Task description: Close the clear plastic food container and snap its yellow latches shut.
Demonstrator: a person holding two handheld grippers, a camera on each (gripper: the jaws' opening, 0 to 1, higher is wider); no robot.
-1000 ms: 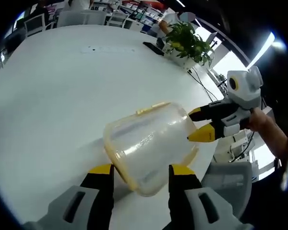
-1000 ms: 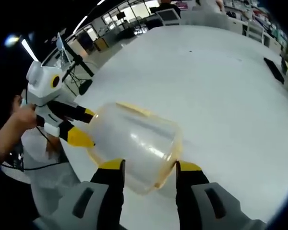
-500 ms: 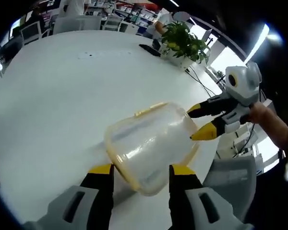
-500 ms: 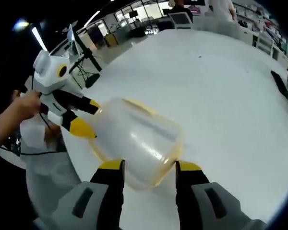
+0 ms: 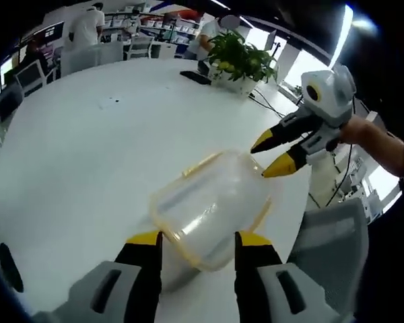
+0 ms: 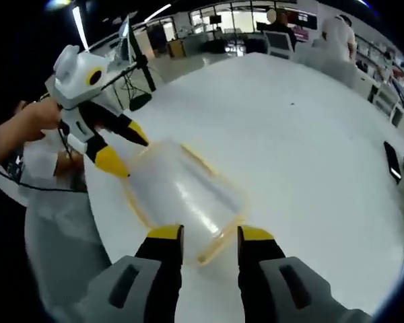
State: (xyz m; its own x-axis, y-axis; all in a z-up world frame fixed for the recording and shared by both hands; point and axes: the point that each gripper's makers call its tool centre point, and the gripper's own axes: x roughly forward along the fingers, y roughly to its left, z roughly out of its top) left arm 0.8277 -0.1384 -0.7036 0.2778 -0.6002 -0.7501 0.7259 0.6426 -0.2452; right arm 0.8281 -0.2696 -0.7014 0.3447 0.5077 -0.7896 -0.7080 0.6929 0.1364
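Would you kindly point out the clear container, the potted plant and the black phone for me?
clear container point(image 5: 212, 208): left gripper view, on its clear side wall.
potted plant point(image 5: 239, 57): left gripper view, on its leaves.
black phone point(image 6: 393, 163): right gripper view, on its flat top.

Container point(image 5: 212, 212): clear, glossy plastic, yellow plastic rim. Bench point(image 5: 87, 155): smooth, white, matt-looking. Left claw point(image 5: 192, 239): grey plastic, yellow tips.
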